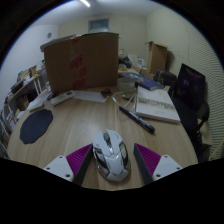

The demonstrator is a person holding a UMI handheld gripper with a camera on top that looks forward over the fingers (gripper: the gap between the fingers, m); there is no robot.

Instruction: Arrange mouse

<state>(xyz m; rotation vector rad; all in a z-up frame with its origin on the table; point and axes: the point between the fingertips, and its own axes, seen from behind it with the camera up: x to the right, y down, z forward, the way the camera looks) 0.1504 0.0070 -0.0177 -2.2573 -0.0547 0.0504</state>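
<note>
A white and grey mouse lies on the wooden table, between my two fingers. My gripper is open: the purple pads stand on either side of the mouse, the left one close to its side and the right one with a narrow gap. The mouse rests on the table on its own. A dark round mouse mat lies on the table to the far left of the fingers.
A large cardboard box stands at the back of the table. A black bar-like object and a white book or stack of papers lie ahead to the right. A black chair stands at the right edge.
</note>
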